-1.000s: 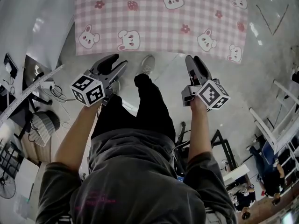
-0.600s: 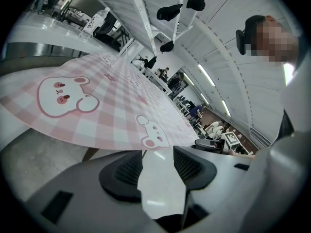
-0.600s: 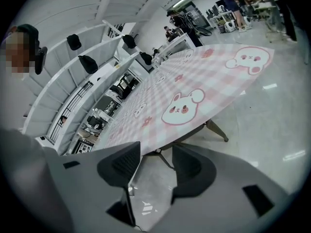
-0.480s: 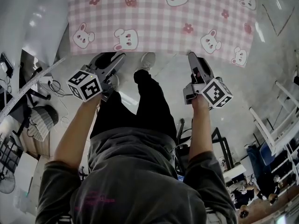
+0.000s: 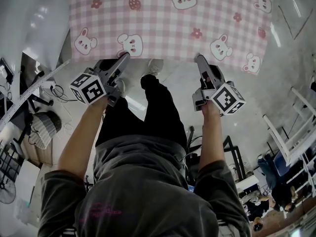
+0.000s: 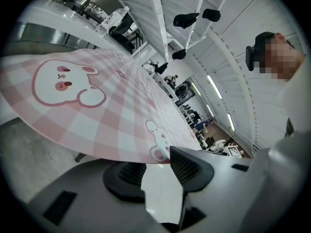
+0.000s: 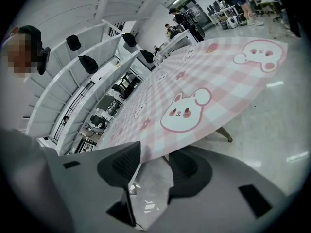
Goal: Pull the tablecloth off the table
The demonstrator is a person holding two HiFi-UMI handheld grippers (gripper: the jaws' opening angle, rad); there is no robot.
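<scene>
The pink bunny-print tablecloth [image 5: 168, 19] lies flat over the table [image 7: 222, 133]. The left gripper [image 5: 122, 59] and right gripper [image 5: 200, 59] straddle its near hem, jaws spread. Likely next: clamp the hem, then draw it nearward.

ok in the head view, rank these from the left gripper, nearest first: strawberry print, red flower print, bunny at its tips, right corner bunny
1. Bunny print, just past the left gripper, on the tablecloth's near edge.
2. Strawberry print, farther in, straight ahead.
3. Red flower print, off to the right.
4. Corner bunny, at the far right edge.
</scene>
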